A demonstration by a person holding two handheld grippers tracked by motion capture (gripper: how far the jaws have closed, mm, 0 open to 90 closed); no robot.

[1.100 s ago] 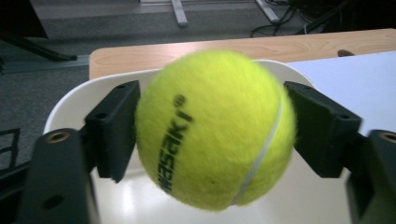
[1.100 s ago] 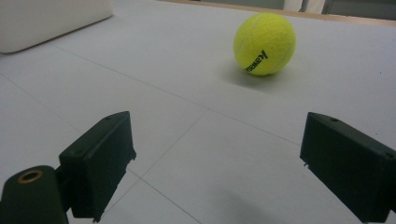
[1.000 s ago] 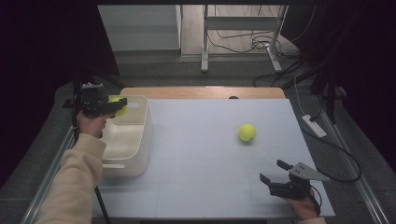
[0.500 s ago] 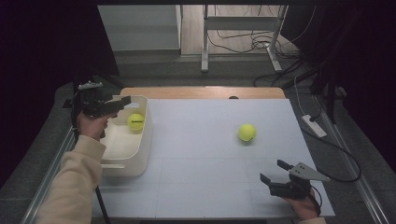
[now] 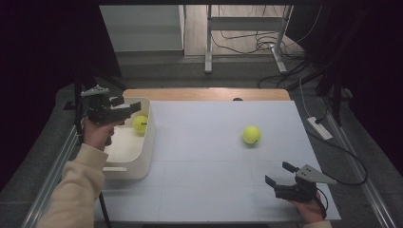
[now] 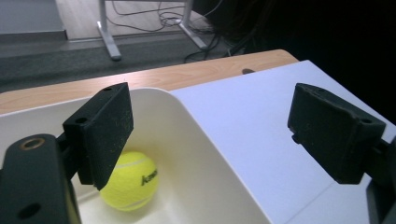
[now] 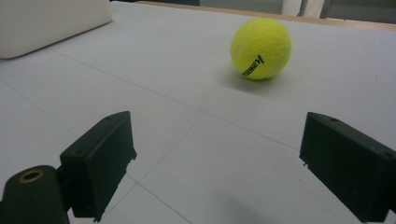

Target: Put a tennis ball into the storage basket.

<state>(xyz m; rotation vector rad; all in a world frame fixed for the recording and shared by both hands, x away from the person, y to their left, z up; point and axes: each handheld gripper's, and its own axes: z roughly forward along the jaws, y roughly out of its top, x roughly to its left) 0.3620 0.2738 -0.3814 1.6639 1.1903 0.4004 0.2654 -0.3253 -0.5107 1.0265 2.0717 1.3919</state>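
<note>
Left gripper point(image 5: 129, 109) jaws apart, empty, over bin point(image 5: 142, 164); one ball point(image 5: 140, 124) inside. Right gripper point(image 5: 279, 177) wide (resting near edge). Risk: nudging far ball point(image 5: 251, 135) rolls it away.

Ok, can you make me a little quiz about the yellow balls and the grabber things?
1. How many tennis balls are there?
2. True or false: the ball in the white bin is held by the left gripper.
3. Which gripper is nearer the ball on the table: A left, B right?

Key:
1. Two: the bin ball and the table ball.
2. False; it lies loose in the bin, jaws apart above it.
3. B, the right gripper, jaws open.
</note>
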